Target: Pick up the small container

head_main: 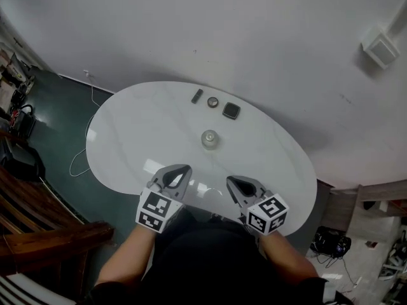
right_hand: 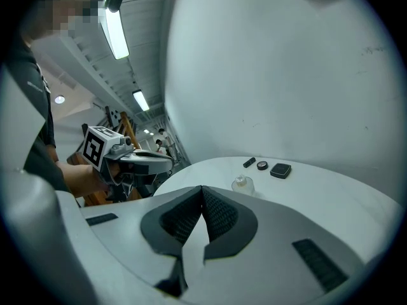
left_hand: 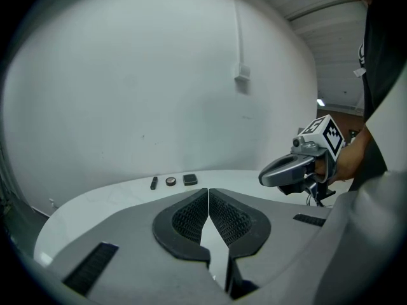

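Small container (head_main: 210, 138): clear, faint against white table (head_main: 127, 138)

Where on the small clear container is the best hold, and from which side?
Probably across its round lower body, coming from the near edge of the table. The small clear container stands upright and alone mid-table, with three dark items behind it. The right gripper, shut now, must open first.

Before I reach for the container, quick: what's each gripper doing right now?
Left gripper: closed, holding nothing.
Right gripper: closed, holding nothing.
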Demonstrator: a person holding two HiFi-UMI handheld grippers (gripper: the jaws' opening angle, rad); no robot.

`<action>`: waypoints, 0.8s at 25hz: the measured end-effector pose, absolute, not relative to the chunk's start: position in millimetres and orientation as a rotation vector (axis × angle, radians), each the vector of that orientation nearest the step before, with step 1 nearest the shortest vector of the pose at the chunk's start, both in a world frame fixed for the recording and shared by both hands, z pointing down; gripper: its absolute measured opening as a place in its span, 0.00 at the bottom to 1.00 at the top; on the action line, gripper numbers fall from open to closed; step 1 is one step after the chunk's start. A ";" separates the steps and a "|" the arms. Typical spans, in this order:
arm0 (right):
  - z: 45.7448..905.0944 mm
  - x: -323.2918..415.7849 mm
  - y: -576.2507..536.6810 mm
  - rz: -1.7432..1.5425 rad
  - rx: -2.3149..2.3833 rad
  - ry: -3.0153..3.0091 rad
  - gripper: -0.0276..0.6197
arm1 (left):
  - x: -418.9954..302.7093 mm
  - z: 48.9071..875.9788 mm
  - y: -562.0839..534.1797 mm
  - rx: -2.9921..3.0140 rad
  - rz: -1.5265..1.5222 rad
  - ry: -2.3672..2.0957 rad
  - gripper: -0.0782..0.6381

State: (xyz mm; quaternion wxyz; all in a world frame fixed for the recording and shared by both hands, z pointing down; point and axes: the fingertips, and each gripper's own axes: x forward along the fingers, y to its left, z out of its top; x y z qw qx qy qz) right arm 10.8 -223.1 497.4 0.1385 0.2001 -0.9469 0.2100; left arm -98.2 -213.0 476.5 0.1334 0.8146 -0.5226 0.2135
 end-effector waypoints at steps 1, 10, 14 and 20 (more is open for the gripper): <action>497.7 8.7 -225.3 0.604 0.596 -2.734 0.04 | -99.3 477.0 -215.9 2.377 0.617 -1.500 0.13; 488.1 -5.0 -240.6 0.607 0.820 -2.692 0.04 | -111.7 474.5 -242.7 2.525 0.657 -1.326 0.13; 492.1 -10.3 -243.0 0.598 0.878 -2.669 0.04 | -116.5 478.2 -251.0 2.561 0.659 -1.281 0.13; 499.9 -12.9 -242.6 0.610 0.933 -2.634 0.04 | -118.8 490.8 -260.8 2.586 0.716 -1.226 0.15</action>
